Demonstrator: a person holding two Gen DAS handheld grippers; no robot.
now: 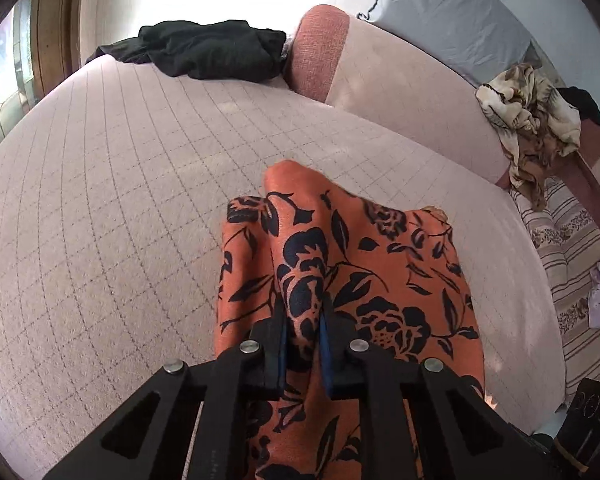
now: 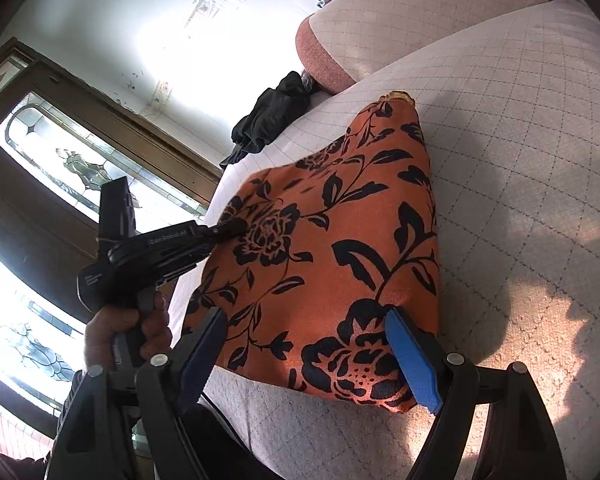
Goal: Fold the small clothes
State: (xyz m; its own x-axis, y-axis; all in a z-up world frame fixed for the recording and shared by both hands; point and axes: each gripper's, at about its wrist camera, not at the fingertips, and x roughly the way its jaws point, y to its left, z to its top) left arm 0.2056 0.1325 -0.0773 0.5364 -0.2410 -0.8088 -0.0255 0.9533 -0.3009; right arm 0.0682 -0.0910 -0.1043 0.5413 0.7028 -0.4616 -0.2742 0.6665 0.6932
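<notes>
In the left wrist view, the left claw (image 1: 303, 320) is pinched together on a raised ridge of an orange garment (image 1: 340, 280) printed with black flowers; the cloth lies on a pale quilted sofa seat (image 1: 120, 220) and bunches up between the two pads. One black garment (image 1: 212, 50) lies crumpled at the far end of the seat, beside the one reddish armrest (image 1: 320, 52), and one beige patterned cloth (image 1: 532, 120) is heaped on furniture at the right, well apart. In the right wrist view, the same orange garment (image 2: 332, 248) is spread nearly flat on the seat, its near edge between the wide-apart fingers of the right claw (image 2: 308, 344), whose blue pads do not appear to press on it. The left claw (image 2: 232, 228) shows here from the side, held by a hand (image 2: 124, 336), gripping the cloth's left edge. The black garment (image 2: 272, 116) is again visible far off. Counted: one orange piece in work, one black piece waiting. The fabric looks thin, light and limp, so it will likely sag and slide; corners or hems seem the best places to take hold.
</notes>
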